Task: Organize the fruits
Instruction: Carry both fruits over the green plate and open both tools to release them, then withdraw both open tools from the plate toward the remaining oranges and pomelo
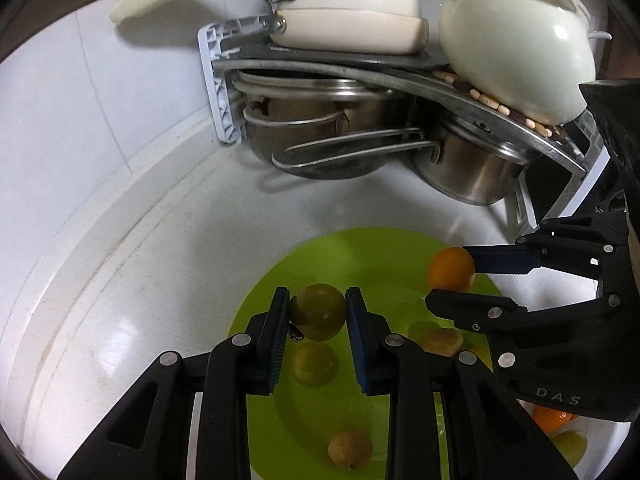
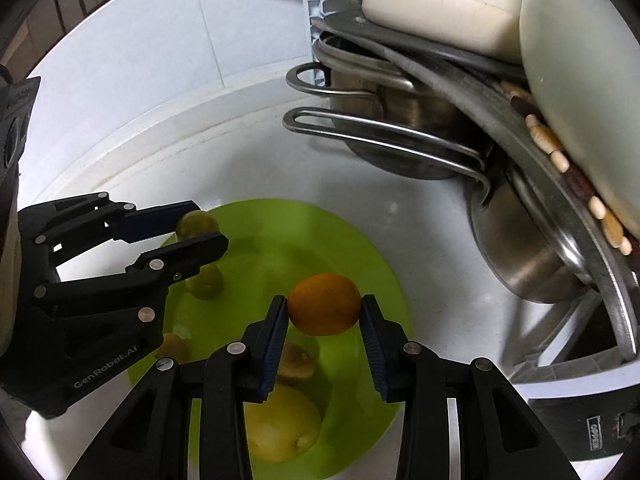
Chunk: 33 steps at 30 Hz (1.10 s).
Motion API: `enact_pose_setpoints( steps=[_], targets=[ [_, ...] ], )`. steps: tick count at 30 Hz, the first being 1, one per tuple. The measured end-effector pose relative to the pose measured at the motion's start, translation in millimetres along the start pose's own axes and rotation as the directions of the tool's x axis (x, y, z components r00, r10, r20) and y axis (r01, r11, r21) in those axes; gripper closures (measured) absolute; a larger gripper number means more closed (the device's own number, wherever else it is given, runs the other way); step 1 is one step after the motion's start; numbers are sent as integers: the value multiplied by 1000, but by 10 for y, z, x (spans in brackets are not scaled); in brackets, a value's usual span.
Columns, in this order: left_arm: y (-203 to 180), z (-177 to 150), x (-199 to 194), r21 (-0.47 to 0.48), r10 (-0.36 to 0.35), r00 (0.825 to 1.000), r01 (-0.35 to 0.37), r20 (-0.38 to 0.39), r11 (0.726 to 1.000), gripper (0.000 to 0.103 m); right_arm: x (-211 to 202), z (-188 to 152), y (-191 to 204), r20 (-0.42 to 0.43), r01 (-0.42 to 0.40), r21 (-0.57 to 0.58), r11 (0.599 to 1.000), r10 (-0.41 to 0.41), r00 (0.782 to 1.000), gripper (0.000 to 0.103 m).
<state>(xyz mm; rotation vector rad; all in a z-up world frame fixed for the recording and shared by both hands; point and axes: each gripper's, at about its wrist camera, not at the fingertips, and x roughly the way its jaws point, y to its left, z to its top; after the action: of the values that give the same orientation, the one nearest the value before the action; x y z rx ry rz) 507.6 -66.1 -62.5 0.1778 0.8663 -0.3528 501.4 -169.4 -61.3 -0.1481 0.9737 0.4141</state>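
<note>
Currently both grippers are loaded over the green plate [image 1: 264, 300]. Left gripper [image 1: 318, 312] is clamped on a green fruit [image 1: 318, 311], pads touching both its sides, fruit held above the plate with its reflection below. Right gripper [image 2: 325, 306] is clamped on an orange [image 2: 325, 304], also lifted clear of the plate. On the plate: a brown fruit [image 1: 350, 449] near the front rim, another brown one [image 2: 296, 364] and a yellow fruit [image 2: 282, 428] under the right gripper. A second orange [image 1: 550, 418] lies off the plate on the white counter [image 1: 160, 260]. Steel pots [image 1: 468, 172] sit stacked under the rack [image 1: 224, 92] behind.
</note>
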Motion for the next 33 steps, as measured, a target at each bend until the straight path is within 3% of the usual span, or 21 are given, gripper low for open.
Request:
enact_pose_setpoints(
  steps=[9,17,33],
  targets=[
    [-6,12,17,10,-6,1000,6,-7,1000,74,65,68,0,11,-1,-4,1000,1,1000,65],
    [22,-10,-174,-8,24,1000,-24,20,1000,67,-101,13,3,35,2,5,1000,-3,999,64],
    [-149,-109,-1000,-17,46,987,-44,151,999,63,-801,-251,103,156,8,22,1000,-11,988,64]
  ],
)
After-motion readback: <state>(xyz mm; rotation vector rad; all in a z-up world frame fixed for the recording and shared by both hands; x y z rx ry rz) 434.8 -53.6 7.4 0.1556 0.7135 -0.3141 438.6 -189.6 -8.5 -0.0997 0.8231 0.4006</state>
